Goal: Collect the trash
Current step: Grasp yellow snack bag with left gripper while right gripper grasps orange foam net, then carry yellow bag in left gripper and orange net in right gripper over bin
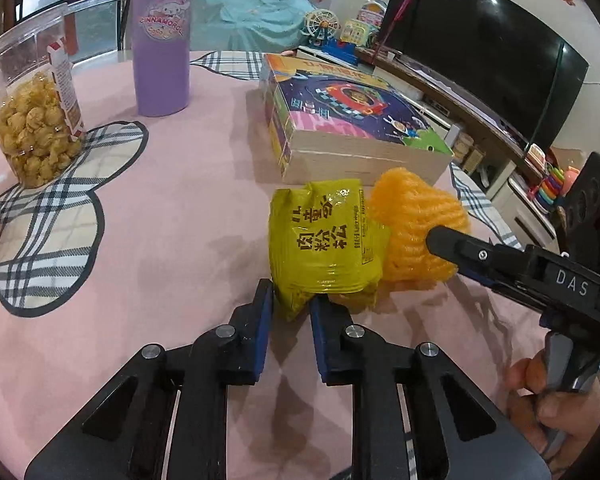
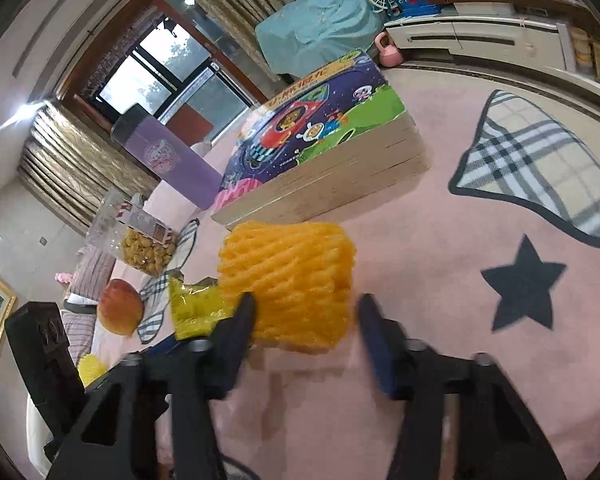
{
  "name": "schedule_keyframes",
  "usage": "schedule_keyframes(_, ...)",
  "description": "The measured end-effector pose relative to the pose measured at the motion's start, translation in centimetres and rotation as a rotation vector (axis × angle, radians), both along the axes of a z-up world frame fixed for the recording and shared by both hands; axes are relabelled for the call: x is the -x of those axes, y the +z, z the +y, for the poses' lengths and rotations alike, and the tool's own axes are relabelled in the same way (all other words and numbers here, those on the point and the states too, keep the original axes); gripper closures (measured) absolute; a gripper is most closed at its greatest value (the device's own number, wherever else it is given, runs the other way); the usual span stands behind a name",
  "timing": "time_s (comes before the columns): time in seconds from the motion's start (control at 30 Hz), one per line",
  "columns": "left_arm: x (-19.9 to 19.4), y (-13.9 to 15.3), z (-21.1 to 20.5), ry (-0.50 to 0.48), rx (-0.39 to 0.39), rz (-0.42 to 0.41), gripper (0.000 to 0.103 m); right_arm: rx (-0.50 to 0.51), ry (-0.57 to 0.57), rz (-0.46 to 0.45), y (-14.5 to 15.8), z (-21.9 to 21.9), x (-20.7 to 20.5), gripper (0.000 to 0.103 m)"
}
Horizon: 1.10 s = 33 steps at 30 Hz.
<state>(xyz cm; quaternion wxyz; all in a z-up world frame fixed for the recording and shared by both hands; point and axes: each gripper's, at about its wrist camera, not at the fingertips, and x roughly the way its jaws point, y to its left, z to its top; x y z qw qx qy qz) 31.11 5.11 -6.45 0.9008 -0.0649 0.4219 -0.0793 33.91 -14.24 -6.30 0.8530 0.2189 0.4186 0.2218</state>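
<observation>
A crumpled yellow snack wrapper [image 1: 324,240] lies on the pink tablecloth; my left gripper [image 1: 291,300] is shut on its near corner. The wrapper also shows in the right wrist view [image 2: 196,310]. An orange foam fruit net [image 1: 414,228] lies just right of the wrapper, touching it. In the right wrist view the net [image 2: 288,284] sits between my right gripper's [image 2: 306,312] open fingers; the left finger touches it, the right finger stands apart. The right gripper also shows in the left wrist view, its finger [image 1: 460,246] against the net.
A stack of children's books [image 1: 352,128] lies right behind the trash. A purple tumbler [image 1: 162,40] and a clear popcorn jar [image 1: 32,116] stand at the far left. An orange-red fruit [image 2: 120,306] sits left. A TV [image 1: 480,52] and toy shelves are beyond the table.
</observation>
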Motion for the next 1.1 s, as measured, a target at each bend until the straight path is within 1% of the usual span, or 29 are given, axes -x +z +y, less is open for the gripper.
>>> schedule_keyframes(0.13, 0.8, 0.4, -0.3, -0.008, -0.014, -0.023, 0.096, 0.001, 0.008, -0.025, 0.1, -0.1, 0.2, 0.07)
schedule_keyframes(0.2, 1.3, 0.6, -0.5, -0.007, -0.02, -0.026, 0.096, -0.006, 0.011, -0.025, 0.1, -0.3, 0.4, 0.074)
schedule_keyframes(0.23, 1.6, 0.7, -0.6, -0.006, -0.022, -0.029, 0.097, -0.011, 0.015, -0.025, 0.1, -0.5, 0.7, 0.078)
schedule_keyframes(0.37, 3.4, 1.1, -0.9, -0.001, -0.024, -0.035, 0.097, -0.001, 0.021, -0.033, 0.5, -1.0, 1.9, 0.082)
schedule_keyframes(0.47, 5.1, 1.3, -1.2, 0.001, -0.008, -0.031, 0.097, 0.008, 0.027, -0.047, 0.9, -1.2, 3.2, 0.084)
schedule_keyframes(0.7, 8.5, 1.5, -2.6, -0.003, 0.009, -0.024, 0.097, 0.011, 0.016, -0.059, 1.5, -2.7, 7.1, 0.085)
schedule_keyframes(0.8, 9.7, 1.6, -3.4, -0.015, 0.015, -0.021, 0.097, 0.021, 0.008, -0.073, 1.8, -3.2, 8.9, 0.085)
schedule_keyframes(1.1, 12.7, 2.6, -6.3, -0.069, 0.013, -0.038, 0.097, 0.0, -0.041, -0.106, 3.0, -5.6, 13.3, 0.085)
